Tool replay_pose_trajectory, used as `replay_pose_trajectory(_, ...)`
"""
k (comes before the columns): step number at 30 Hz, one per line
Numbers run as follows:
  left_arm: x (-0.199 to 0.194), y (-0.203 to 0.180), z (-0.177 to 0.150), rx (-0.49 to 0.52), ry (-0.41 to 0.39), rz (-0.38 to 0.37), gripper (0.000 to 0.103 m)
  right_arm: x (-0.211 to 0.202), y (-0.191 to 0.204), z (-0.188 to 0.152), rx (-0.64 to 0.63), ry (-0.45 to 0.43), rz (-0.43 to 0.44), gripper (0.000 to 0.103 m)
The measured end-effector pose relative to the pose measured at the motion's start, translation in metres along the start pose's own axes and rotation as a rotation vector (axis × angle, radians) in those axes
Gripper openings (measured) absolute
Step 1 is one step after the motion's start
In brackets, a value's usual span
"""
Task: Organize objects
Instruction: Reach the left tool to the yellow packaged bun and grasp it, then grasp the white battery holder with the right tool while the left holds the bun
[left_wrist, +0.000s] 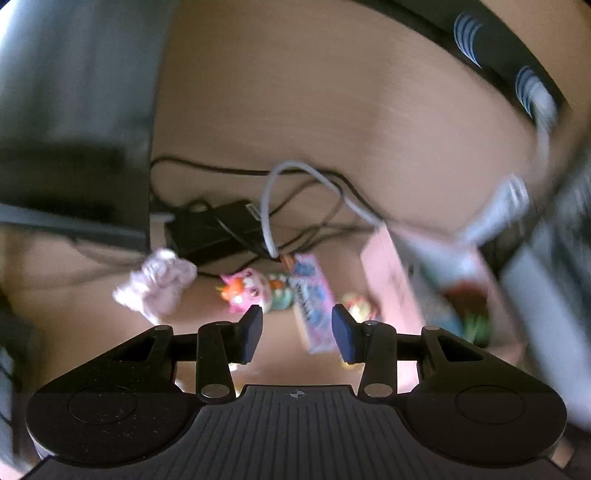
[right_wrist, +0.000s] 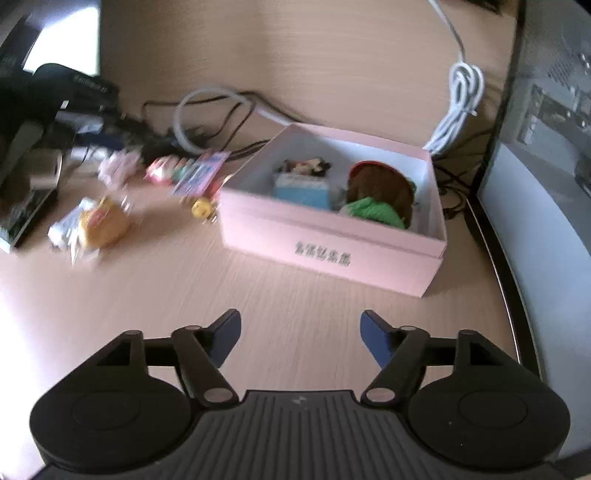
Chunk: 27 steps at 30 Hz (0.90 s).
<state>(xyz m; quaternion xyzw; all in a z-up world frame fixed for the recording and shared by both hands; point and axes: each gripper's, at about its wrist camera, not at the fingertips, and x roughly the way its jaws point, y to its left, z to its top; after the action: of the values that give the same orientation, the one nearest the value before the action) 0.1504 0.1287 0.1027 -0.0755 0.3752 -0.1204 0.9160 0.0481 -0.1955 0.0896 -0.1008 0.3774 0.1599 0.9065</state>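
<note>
Plainly, the pink box (right_wrist: 332, 236) is the landmark here: it sits open on the counter (right_wrist: 258, 314), already holding a doll with brown hair and green clothing (right_wrist: 380, 199) beside a small blue-based figure (right_wrist: 301, 184). The loose toys still to be gathered lie to the left of the box: a flat pink-and-blue packet (right_wrist: 201, 173) touching its left wall, a yellow trinket (right_wrist: 201, 208) at its left corner, a pink figurine (left_wrist: 245, 291) further left, a wrapped yellow toy (right_wrist: 98, 221) well left, and a crumpled pale pink piece (left_wrist: 159, 288) beyond. The right gripper (right_wrist: 299, 339) hovers before the box's front wall, jaws spread with nothing between them. The left gripper (left_wrist: 297, 332) hangs over the cluster left of the box, jaws partly spread and empty, the packet showing between them but below. The likely step is picking a loose toy; best to settle over one item, square the jaws across its narrow side, and close only once clear of its neighbours. The tangle of black and white cables (left_wrist: 266, 206) behind the toys could snag a low approach, and the left view is blurred.
</note>
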Motion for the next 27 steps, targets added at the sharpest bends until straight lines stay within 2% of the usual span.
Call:
replay_pose_trajectory(2, -0.005, 0.003, -0.015, 0.102, 0.041, 0.020, 0.045, -0.001, 0.006, -0.007, -0.025, 0.016, 0.006, 0.074)
replay_pose_trajectory(7, 0.010, 0.005, -0.050, 0.207, 0.165, 0.044, 0.047, 0.003, 0.011, -0.009, -0.029, 0.042, 0.040, 0.075)
replay_pose_trajectory(10, 0.025, 0.000, -0.054, 0.256, 0.148, 0.093, 0.053, 0.006, 0.019, -0.004, -0.038, 0.050, 0.053, 0.079)
replay_pose_trajectory(16, 0.053, 0.007, -0.043, 0.218, 0.158, 0.097, 0.068, -0.002, 0.048, -0.003, -0.102, 0.037, 0.073, 0.084)
replay_pose_trajectory(20, 0.058, 0.008, -0.041, 0.182, 0.141, 0.101, 0.067, -0.011, 0.063, -0.006, -0.128, 0.028, 0.070, 0.084)
replay_pose_trajectory(21, 0.056, 0.010, -0.041, 0.150, 0.135, 0.096, 0.062, -0.014, 0.066, -0.006, -0.134, 0.021, 0.061, 0.084)
replay_pose_trajectory(24, 0.037, 0.022, -0.042, -0.003, 0.124, 0.042, 0.059, -0.016, 0.068, -0.004, -0.108, 0.030, 0.050, 0.084)
replay_pose_trajectory(27, -0.005, 0.035, -0.051, -0.118, 0.051, -0.021, 0.059, -0.014, 0.075, 0.003, -0.112, 0.017, 0.044, 0.084)
